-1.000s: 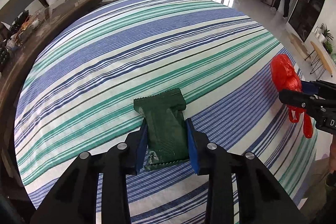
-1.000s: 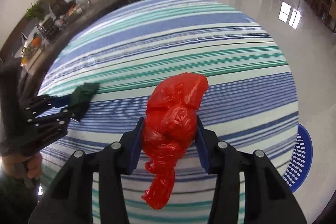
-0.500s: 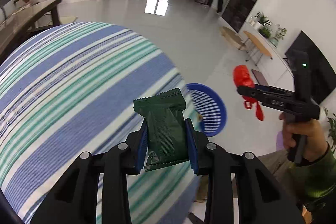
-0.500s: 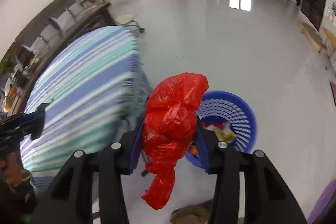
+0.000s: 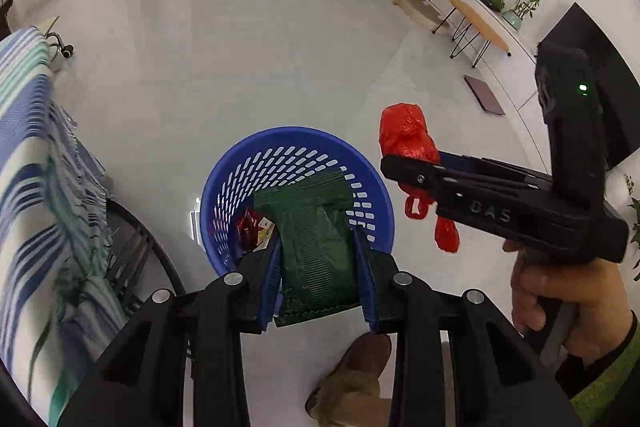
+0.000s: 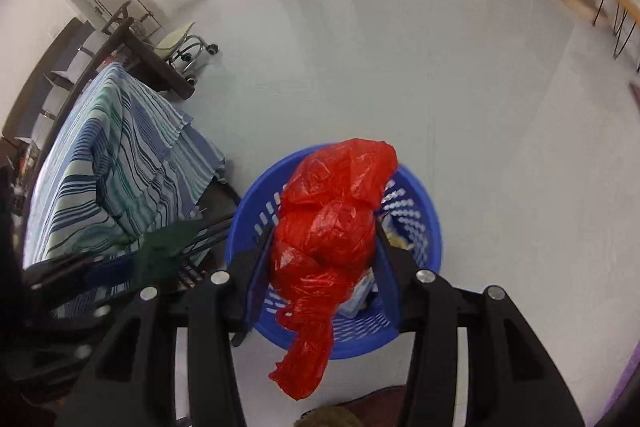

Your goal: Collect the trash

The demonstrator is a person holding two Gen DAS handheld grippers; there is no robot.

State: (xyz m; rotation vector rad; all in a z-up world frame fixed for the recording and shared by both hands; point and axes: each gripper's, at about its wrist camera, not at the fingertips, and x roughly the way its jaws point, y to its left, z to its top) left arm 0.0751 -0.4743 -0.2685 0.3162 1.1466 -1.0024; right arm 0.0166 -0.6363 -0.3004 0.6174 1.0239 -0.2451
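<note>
Left gripper (image 5: 318,267) clamped on a green wrapper (image 5: 314,239), held by its lower half, long axis running straight out along the fingers, free end poking over the near rim of the blue basket (image 5: 248,163). Right gripper (image 6: 326,259) clamped on a crumpled red bag (image 6: 332,223), tail of the bag dangling down past the near rim of the basket (image 6: 432,227) in the right wrist view. Seen from the left wrist, red bag (image 5: 404,139) up and off to the right of the basket's rim, so hard to say whether truly over the opening. Basket on the floor, just beside the draped striped cloth (image 5: 36,163), already holding a few scraps: something red and yellow against the inner wall.

By the look of it, the drop step at hand. Left nearer to ready: wrapper pointing down into the mouth, likely to slide in lengthwise once released. Right probably needing a nudge toward the basket's middle first, else the loose, light bag could catch the rim or drift outside
</note>
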